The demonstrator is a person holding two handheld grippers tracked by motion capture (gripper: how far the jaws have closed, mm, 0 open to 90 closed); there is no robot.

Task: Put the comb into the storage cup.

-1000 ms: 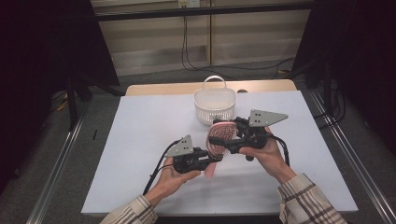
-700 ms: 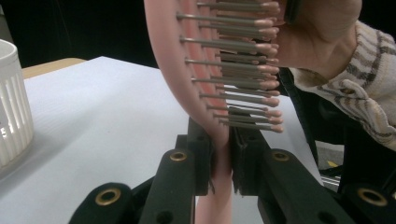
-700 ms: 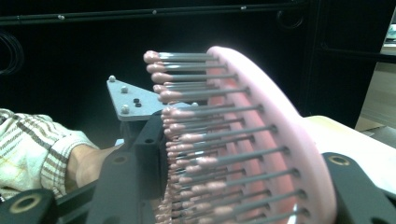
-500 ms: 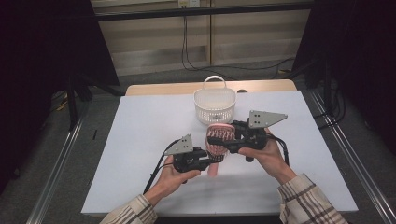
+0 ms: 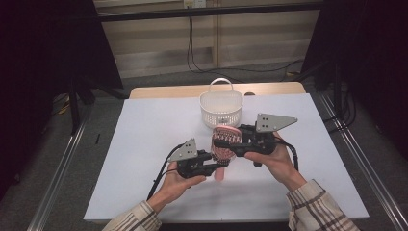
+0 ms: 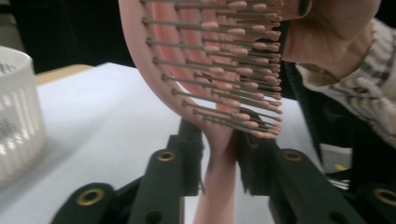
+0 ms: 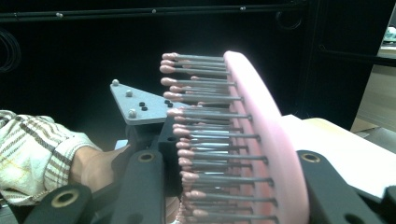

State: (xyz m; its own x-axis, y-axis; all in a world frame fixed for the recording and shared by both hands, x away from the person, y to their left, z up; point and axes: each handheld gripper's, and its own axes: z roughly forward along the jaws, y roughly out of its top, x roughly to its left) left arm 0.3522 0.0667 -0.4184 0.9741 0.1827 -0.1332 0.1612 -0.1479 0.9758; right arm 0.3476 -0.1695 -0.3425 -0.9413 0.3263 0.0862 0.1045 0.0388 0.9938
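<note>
A pink hairbrush (image 5: 224, 146) with metal bristles is held above the white table (image 5: 144, 144) between both grippers. My left gripper (image 5: 217, 167) comes from the left, and its pads still touch the brush's thin handle (image 6: 219, 154); its jaws have just been opening a little. My right gripper (image 5: 225, 140) reaches in from the right. It has just closed and is shut on the brush head (image 7: 266, 135), one jaw on the pink back and one on the bristle side. The handle's end (image 5: 220, 175) points down toward the table.
A white slatted basket (image 5: 221, 107) with a handle stands behind the grippers at the far middle of the table; its wall shows at the left of the left gripper view (image 6: 18, 116). Dark stands and metal rails flank the table.
The right gripper's jaws closed onto the brush head. The brush tipped from lying flatter to more upright. Both hands stayed almost in place.
</note>
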